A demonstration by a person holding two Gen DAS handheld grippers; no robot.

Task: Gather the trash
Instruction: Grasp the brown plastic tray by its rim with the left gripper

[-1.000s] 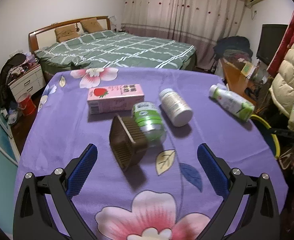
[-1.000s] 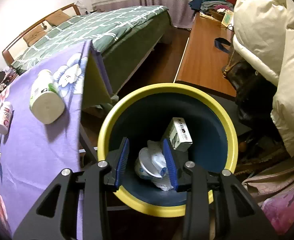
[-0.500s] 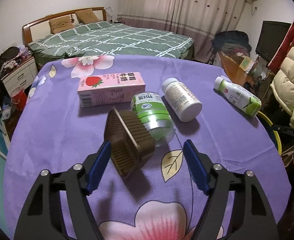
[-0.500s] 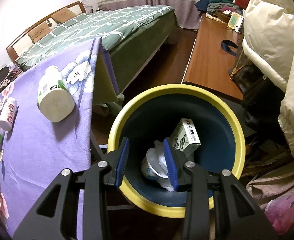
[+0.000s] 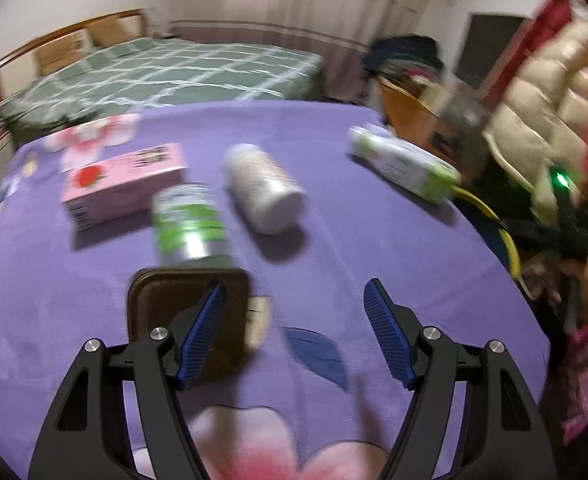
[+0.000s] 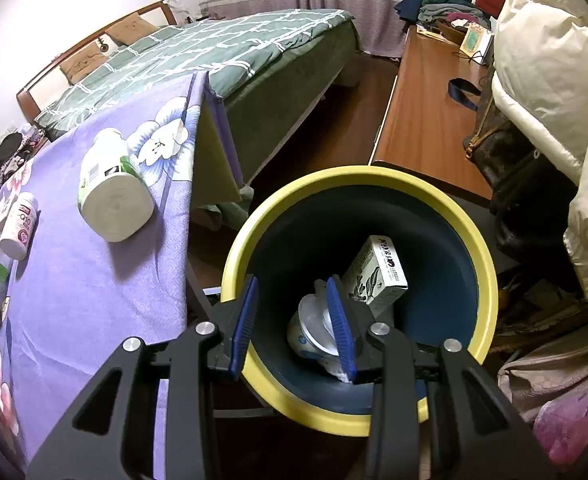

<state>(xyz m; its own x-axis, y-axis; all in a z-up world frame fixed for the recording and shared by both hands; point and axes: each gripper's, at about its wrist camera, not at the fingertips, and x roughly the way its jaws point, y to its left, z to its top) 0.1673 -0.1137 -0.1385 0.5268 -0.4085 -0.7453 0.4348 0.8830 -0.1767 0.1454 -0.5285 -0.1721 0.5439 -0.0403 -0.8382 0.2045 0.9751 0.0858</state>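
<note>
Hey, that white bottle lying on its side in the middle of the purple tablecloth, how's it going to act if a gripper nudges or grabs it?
The white bottle lies on its round side on the purple cloth, so a nudge would probably roll it. It looks like smooth plastic, so the pads may slip unless they close squarely across its body. It is probably rigid; whether it is full or empty cannot be told.

On the table point(image 5: 334, 208), a carton point(image 5: 123, 184) lies left of two bottles point(image 5: 263, 188); the bin point(image 6: 482, 264) stands beside it.

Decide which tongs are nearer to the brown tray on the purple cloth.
Left. The left tongs hang right over the brown tray, one finger across it. The right tongs hang over the yellow-rimmed bin, off the table.
</note>
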